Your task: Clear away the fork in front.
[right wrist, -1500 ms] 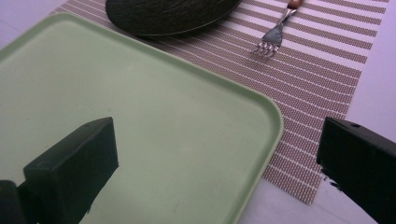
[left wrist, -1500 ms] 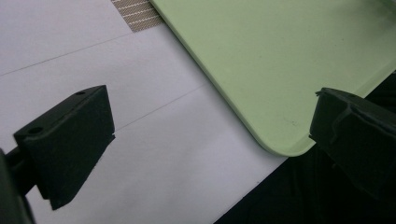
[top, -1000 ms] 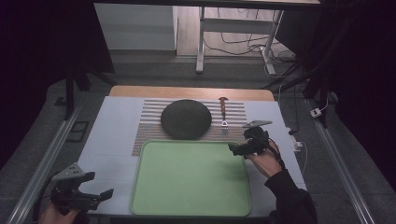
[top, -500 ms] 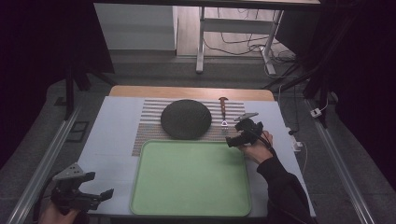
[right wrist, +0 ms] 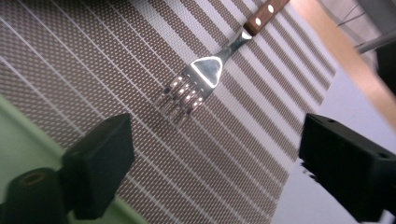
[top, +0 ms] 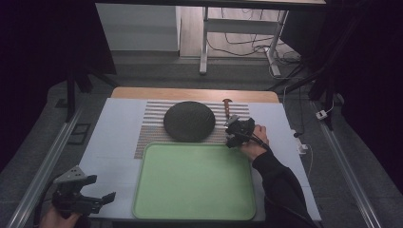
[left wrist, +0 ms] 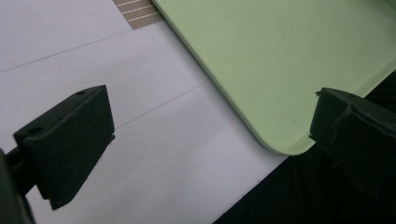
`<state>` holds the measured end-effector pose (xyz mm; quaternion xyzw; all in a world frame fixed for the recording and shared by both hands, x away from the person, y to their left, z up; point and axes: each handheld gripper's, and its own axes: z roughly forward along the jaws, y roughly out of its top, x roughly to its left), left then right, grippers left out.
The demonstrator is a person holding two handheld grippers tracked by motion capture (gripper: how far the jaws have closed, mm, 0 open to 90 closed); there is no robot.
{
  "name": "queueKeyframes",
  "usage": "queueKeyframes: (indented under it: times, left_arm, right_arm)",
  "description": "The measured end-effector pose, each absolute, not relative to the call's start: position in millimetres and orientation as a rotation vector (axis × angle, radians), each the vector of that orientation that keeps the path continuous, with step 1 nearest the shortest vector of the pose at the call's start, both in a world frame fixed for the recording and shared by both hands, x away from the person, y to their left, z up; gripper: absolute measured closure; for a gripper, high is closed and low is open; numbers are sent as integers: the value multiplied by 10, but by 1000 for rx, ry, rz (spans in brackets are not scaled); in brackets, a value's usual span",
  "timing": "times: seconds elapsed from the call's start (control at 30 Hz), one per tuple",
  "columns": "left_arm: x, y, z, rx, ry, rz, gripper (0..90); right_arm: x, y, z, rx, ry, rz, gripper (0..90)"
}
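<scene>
The right gripper (top: pixel 232 132) hangs just right of centre in the high view, at the right edge of the striped mat (top: pixel 154 126), its jaws apart with nothing between them, though they have just been closing somewhat. The fork (right wrist: pixel 201 79) lies flat on the mat in the upper middle of the right gripper view, tines toward the camera, wooden handle (right wrist: pixel 264 11) running off the top edge — ahead of the jaws, not yet between them. Risk, as I judge it: the fork lies low and thin, so jaws closing early or too high would likely skid over the polished metal, flick it across the mat or drag the mat itself. The dark round plate (top: pixel 189 121) sits near the fork, centre of the high view, and a sideways push could knock the fork against it. The green tray (top: pixel 192 180) fills the lower centre. The left gripper (top: pixel 90 202) — jaws wide apart, holding nothing — rests at lower left near the tray's corner, well clear.
</scene>
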<state>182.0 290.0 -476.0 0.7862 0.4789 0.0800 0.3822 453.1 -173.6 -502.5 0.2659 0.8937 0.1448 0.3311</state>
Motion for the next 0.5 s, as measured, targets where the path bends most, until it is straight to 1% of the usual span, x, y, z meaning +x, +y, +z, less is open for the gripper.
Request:
queueKeyframes:
  times: [0.03, 0.07, 0.1, 0.13, 0.17, 0.2, 0.23, 0.27, 0.3, 0.33, 0.37, 0.4, 0.43, 0.47, 0.5]
  left_arm:
    - [1820, 2900, -4760, 2006, 1222, 204, 0]
    - [1821, 2901, -4760, 2005, 1222, 204, 0]
    - [1821, 2901, -4760, 2005, 1222, 203, 0]
    - [1821, 2901, -4760, 2005, 1223, 203, 0]
    - [1821, 2902, -4760, 2005, 1222, 203, 0]
    - [1821, 2901, -4760, 2005, 1222, 204, 0]
    - [1821, 2901, -4760, 2005, 1222, 204, 0]
    - [1821, 2901, -4760, 2005, 1222, 204, 0]
    - [1820, 2902, -4760, 2005, 1221, 204, 0]
    - [1819, 2902, -4759, 2005, 1220, 204, 0]
    - [1818, 2902, -4759, 2005, 1220, 205, 0]
    - [1818, 2902, -4759, 2005, 1220, 206, 0]
    - [1819, 2902, -4760, 2005, 1220, 205, 0]
    - [1819, 2902, -4759, 2005, 1220, 205, 0]
    - [1819, 2902, -4759, 2005, 1219, 205, 0]
  right_arm:
    - [4531, -1736, -5025, 695, 2336, 378, 188]
    - [4529, -1681, -5055, 626, 2320, 332, 248]
    - [4526, -1660, -5066, 602, 2320, 314, 282]
    - [4526, -1660, -5066, 602, 2320, 314, 282]
    - [4511, -1596, -5102, 520, 2301, 249, 361]
    - [4511, -1596, -5102, 520, 2301, 249, 361]
    - [4497, -1543, -5136, 453, 2313, 205, 479]
    - [4495, -1524, -5150, 422, 2307, 183, 525]
    - [4495, -1524, -5150, 422, 2307, 183, 525]
    - [4490, -1503, -5168, 387, 2300, 156, 573]
    - [4486, -1479, -5190, 350, 2303, 142, 638]
    - [4483, -1450, -5224, 298, 2301, 114, 728]
    - [4481, -1438, -5238, 278, 2302, 96, 789]
    - [4481, -1438, -5238, 278, 2302, 96, 789]
    - [4480, -1431, -5251, 268, 2302, 87, 824]
